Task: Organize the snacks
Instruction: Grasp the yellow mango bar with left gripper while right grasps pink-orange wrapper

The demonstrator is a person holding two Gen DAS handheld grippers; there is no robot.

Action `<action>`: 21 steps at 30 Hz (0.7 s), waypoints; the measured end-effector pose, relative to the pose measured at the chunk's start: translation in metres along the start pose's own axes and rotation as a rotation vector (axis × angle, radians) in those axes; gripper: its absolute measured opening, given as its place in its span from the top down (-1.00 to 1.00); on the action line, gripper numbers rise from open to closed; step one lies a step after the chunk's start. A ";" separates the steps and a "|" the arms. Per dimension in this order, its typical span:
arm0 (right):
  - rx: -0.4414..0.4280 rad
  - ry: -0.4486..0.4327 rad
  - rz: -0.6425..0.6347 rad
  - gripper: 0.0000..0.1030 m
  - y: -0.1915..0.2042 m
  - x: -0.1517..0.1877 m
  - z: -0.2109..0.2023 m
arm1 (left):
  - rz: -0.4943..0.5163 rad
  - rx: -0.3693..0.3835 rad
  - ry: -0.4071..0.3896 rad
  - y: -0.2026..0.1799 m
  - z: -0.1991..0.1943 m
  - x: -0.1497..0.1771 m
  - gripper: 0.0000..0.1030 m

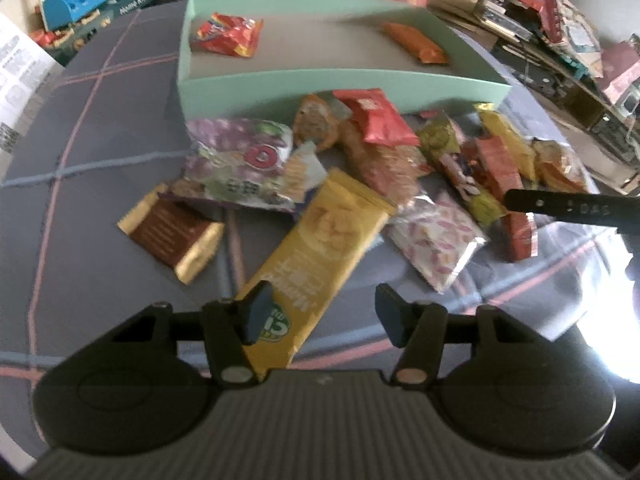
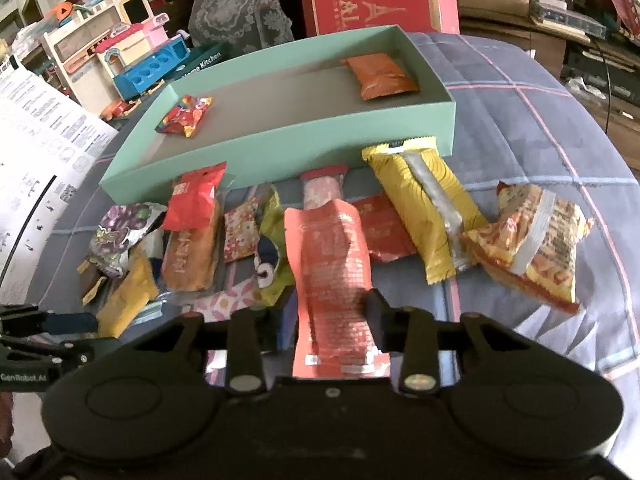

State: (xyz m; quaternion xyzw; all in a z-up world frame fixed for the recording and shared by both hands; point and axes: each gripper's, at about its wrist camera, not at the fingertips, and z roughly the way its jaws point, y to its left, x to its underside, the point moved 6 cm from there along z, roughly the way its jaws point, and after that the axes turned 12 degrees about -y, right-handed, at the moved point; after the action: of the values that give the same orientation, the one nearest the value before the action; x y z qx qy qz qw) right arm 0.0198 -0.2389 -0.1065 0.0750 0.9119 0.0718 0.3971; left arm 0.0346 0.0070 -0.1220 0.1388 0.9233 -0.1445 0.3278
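A mint green box (image 1: 280,84) (image 2: 280,140) stands at the back of the bed. It holds a red candy packet (image 1: 226,36) (image 2: 185,115) and an orange packet (image 1: 416,42) (image 2: 380,76). A pile of snack packets lies in front of it. My left gripper (image 1: 320,314) is open, its jaws astride the near end of a long yellow packet (image 1: 320,248). My right gripper (image 2: 326,320) has its jaws at both sides of a long salmon-red packet (image 2: 332,264); I cannot tell whether they press it.
Other snacks: a purple grape bag (image 1: 240,156), a brown-gold bar (image 1: 172,236), a pink-patterned packet (image 1: 436,240), a yellow packet (image 2: 424,208), an orange noodle bag (image 2: 532,236). The plaid blue cover (image 1: 80,200) is underneath. Toys and boxes stand behind.
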 end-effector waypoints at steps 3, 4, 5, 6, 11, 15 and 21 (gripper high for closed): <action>0.004 0.011 0.007 0.44 -0.004 0.003 -0.003 | 0.009 0.020 0.004 -0.003 -0.005 -0.001 0.00; 0.007 0.013 0.009 0.46 -0.006 0.005 -0.005 | 0.018 0.011 -0.004 -0.002 -0.007 -0.003 -0.01; 0.008 0.017 0.015 0.46 -0.008 0.006 -0.006 | 0.023 -0.001 -0.011 0.001 -0.008 -0.005 -0.01; 0.010 0.022 0.024 0.46 -0.011 0.007 -0.006 | 0.023 -0.014 -0.014 0.004 -0.008 -0.007 -0.04; 0.026 0.031 0.048 0.46 -0.015 0.007 -0.007 | 0.052 -0.036 0.010 0.011 0.006 -0.013 -0.26; 0.038 0.033 0.044 0.46 -0.017 0.006 -0.011 | 0.098 -0.043 0.037 0.007 0.020 -0.007 -0.24; 0.048 0.023 0.027 0.39 -0.012 0.003 -0.015 | 0.097 -0.062 0.017 0.004 0.017 -0.004 0.38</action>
State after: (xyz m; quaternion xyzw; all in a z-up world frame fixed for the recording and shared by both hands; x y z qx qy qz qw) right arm 0.0058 -0.2513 -0.1007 0.0961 0.9168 0.0561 0.3835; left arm 0.0483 0.0046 -0.1327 0.1744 0.9222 -0.0984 0.3309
